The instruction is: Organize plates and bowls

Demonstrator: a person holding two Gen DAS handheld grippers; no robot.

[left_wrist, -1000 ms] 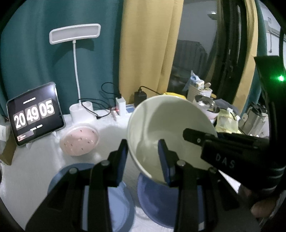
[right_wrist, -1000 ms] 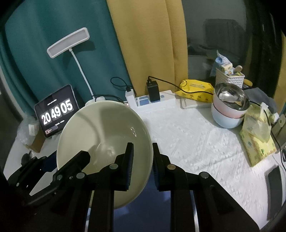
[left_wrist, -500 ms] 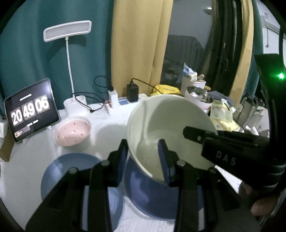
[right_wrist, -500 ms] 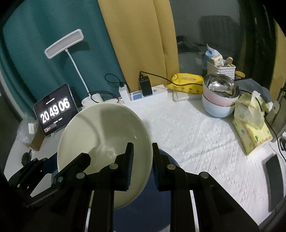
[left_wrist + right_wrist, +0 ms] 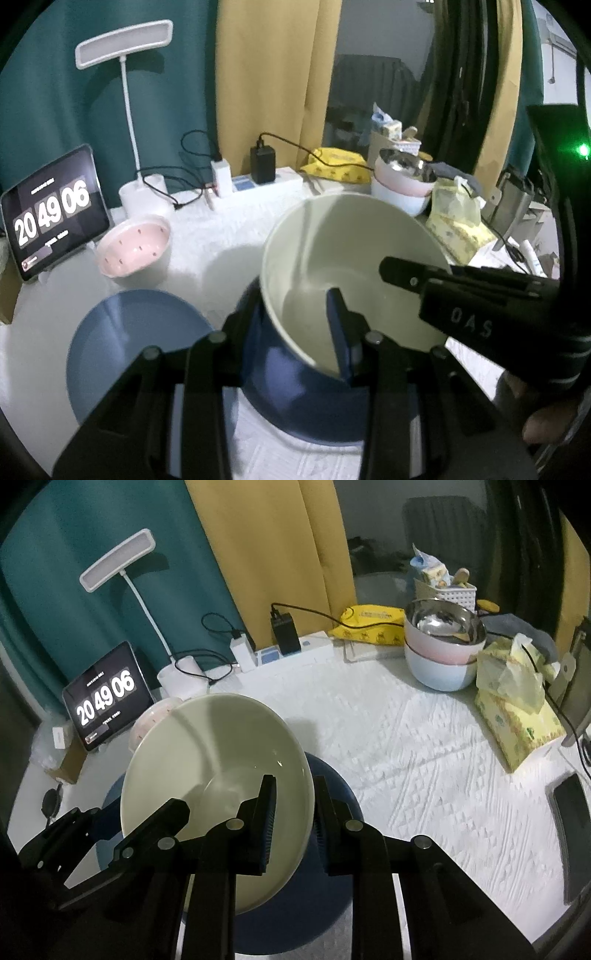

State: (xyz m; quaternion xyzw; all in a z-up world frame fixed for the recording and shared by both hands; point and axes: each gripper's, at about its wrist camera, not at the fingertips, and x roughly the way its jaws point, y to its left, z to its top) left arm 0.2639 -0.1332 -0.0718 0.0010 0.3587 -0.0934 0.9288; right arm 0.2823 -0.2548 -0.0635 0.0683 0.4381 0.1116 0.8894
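Both grippers clamp the rim of the same cream bowl (image 5: 347,266), which is tilted and held just above a dark blue bowl (image 5: 295,398) on the white table (image 5: 424,746). The left gripper (image 5: 295,325) has one finger inside the cream bowl and the other outside its near-left wall, pinching that edge. The right gripper (image 5: 291,805) grips the opposite edge the same way, its inner pad against the bowl's inside and its outer one beyond the rim. Whether the cream bowl's underside touches the dark blue bowl is hard to tell, since the rim and fingers hide that spot. To the left lies a flat blue plate (image 5: 136,350), close beside the dark blue bowl, and behind it a pink bowl (image 5: 135,247) stands near the clock tablet (image 5: 51,206) and the lamp (image 5: 125,48). To the right the cloth is open up to the far-right edge, where stacked bowls (image 5: 441,650), a tissue pack (image 5: 517,709) and a phone (image 5: 572,834) line the border.
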